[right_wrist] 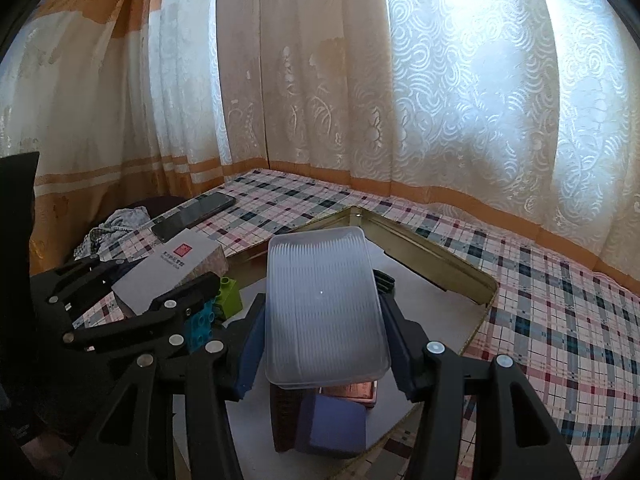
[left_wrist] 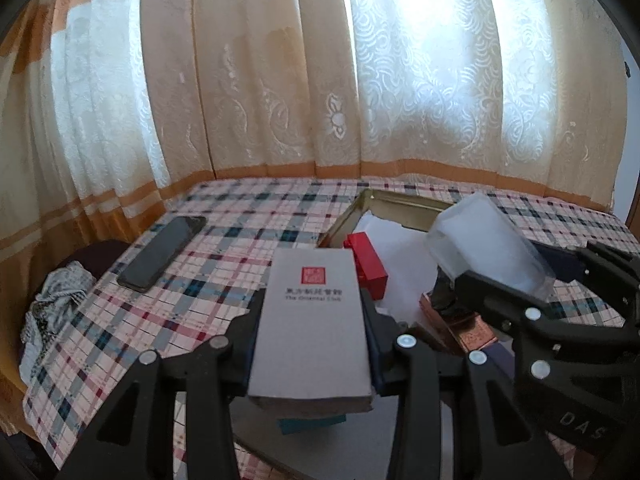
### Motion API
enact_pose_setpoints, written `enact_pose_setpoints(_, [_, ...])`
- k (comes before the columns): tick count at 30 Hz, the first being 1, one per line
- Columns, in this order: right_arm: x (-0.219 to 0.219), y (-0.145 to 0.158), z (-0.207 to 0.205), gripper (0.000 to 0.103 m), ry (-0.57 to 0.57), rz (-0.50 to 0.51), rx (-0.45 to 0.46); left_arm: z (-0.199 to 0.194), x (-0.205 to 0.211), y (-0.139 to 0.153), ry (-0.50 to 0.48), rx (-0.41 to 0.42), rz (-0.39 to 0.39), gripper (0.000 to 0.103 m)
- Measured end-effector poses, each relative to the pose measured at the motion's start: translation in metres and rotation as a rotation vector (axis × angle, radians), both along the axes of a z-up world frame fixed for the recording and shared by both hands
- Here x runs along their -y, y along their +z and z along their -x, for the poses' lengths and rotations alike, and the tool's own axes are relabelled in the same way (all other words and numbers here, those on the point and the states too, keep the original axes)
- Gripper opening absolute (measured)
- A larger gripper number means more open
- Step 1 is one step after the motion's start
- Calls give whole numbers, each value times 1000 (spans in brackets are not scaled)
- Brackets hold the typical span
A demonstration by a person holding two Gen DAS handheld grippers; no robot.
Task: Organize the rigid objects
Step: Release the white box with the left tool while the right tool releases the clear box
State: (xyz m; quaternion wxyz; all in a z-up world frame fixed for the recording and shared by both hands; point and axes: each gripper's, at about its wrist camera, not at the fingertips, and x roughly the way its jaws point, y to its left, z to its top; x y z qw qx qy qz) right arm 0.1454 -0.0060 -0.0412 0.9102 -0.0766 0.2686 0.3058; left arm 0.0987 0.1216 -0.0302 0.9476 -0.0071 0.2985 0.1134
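Note:
My left gripper (left_wrist: pixel 312 304) is shut on a grey cardboard box (left_wrist: pixel 316 344) with a red seal printed on its lid. It holds the box above the near left corner of a gold tin tray (left_wrist: pixel 404 200). My right gripper (right_wrist: pixel 320 304) is shut on a translucent ribbed plastic box (right_wrist: pixel 324 320) and holds it over the tray's white lining. In the right wrist view the left gripper (right_wrist: pixel 144 276) and the grey box (right_wrist: pixel 172 268) show at the left. The left wrist view has the right gripper (left_wrist: pixel 528 272) and the plastic box (left_wrist: pixel 476 236) at the right.
In the tray (right_wrist: pixel 420 248) lie a red box (left_wrist: pixel 368 260), a copper box (right_wrist: pixel 352 392), a dark blue box (right_wrist: pixel 332 428), and green (right_wrist: pixel 230 294) and blue bricks (right_wrist: pixel 200 324). A phone (left_wrist: pixel 164 252) rests on the checked tablecloth at the left. Curtains hang behind, and crumpled cloth (left_wrist: pixel 52 304) lies beyond the left edge.

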Motion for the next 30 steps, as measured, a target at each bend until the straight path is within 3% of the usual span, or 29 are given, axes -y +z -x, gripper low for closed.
enact_pose_setpoints(10, [-1, -8, -2, 57, 14, 21, -22, -3, 3, -2, -9, -14, -43, 44])
enact_pose_setpoints(12, [2, -8, -3, 57, 17, 12, -33, -3, 5, -2, -7, -20, -57, 53])
enact_pose_setpoints(14, [6, -8, -3, 60, 13, 8, -40, -2, 4, -4, 10, -31, -58, 76])
enact_pose_setpoints(15, [10, -6, -2, 62, 2, 1, -38, -2, 3, -5, 11, -31, -54, 81])
enact_pose_setpoints(17, [18, -3, -1, 80, 0, -28, -45, 0, 2, -6, 19, -29, -55, 93])
enact_pose_setpoints(19, [23, 0, 2, 86, 8, -53, -45, 3, 4, -4, 21, -24, -62, 99])
enact_pose_setpoints(26, [39, 15, 13, 87, -23, -111, 12, 12, 8, 5, 41, -11, -78, 103])
enact_pose_setpoints(30, [52, 23, 18, 88, -38, -162, 36, 18, 1, 10, 58, -2, -46, 103])
